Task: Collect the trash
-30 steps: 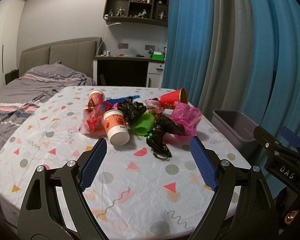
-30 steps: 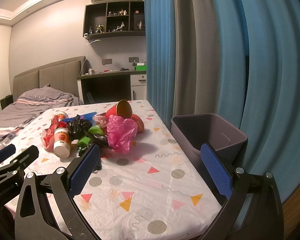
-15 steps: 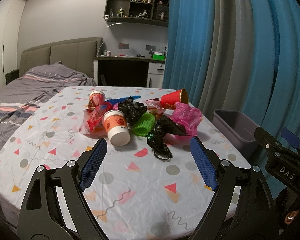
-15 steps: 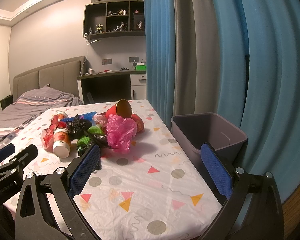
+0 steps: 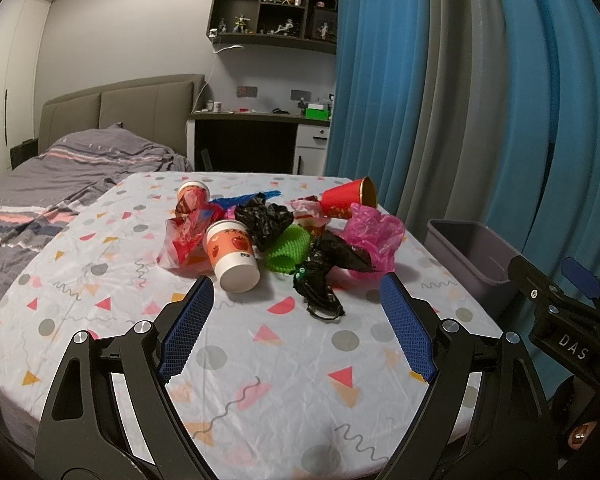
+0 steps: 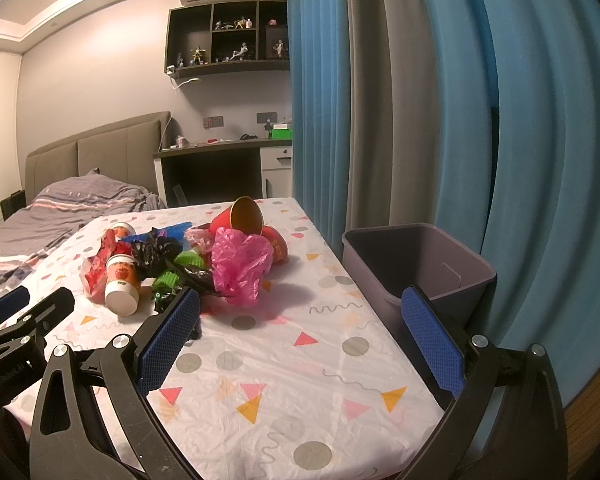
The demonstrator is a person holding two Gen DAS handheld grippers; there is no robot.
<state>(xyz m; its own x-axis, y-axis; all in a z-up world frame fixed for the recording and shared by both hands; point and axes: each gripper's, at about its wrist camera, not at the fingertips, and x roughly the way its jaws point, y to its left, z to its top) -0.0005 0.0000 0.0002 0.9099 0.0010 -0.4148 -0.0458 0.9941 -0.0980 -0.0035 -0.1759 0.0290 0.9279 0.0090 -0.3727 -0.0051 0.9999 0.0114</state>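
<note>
A pile of trash lies mid-table: a white paper cup with apple print (image 5: 233,255) on its side, a red wrapper (image 5: 184,236), black bags (image 5: 324,268), a green mesh sleeve (image 5: 288,249), a pink bag (image 5: 374,234) and a red cup (image 5: 348,198). The pile also shows in the right wrist view, with the pink bag (image 6: 240,264) nearest. A grey bin (image 6: 420,268) stands off the table's right edge. My left gripper (image 5: 296,318) is open and empty, short of the pile. My right gripper (image 6: 300,336) is open and empty over the table's near right part.
The table wears a white patterned cloth (image 5: 260,360). Blue and grey curtains (image 5: 460,100) hang on the right behind the bin. A bed (image 5: 60,176) lies at left, a desk (image 5: 256,136) at the back. The right gripper's body (image 5: 560,320) shows at the left view's right edge.
Both grippers have barely moved; the views shift only slightly. Nothing in the pile has moved.
</note>
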